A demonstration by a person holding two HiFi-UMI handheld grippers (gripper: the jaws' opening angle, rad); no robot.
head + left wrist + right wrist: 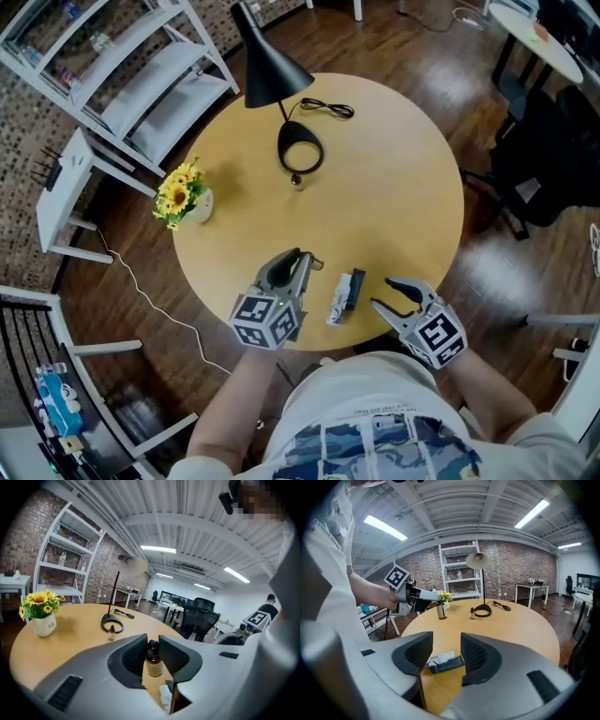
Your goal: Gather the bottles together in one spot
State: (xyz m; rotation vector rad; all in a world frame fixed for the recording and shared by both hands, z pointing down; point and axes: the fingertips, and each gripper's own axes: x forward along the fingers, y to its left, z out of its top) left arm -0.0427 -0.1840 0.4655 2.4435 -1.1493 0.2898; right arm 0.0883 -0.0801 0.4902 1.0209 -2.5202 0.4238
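1. The left gripper (299, 262) held a small amber glass bottle with a black cap (153, 662) upright between narrow jaws, near the front of the round wooden table (394, 187). Whether its base touched the wood could not be told.
2. The right gripper (384, 292) had its jaws wide, pads clear of a white plastic tube (439, 658) and a dark flat container (449, 664) lying together.
3. A tiny brown bottle (296, 180) stood well apart, just beside the black lamp's ring base (300, 147).
4. The step appeared to be placing the amber bottle by the lying pair. It likely called for setting the base flat beside the tube, then easing the jaws apart without tipping it.
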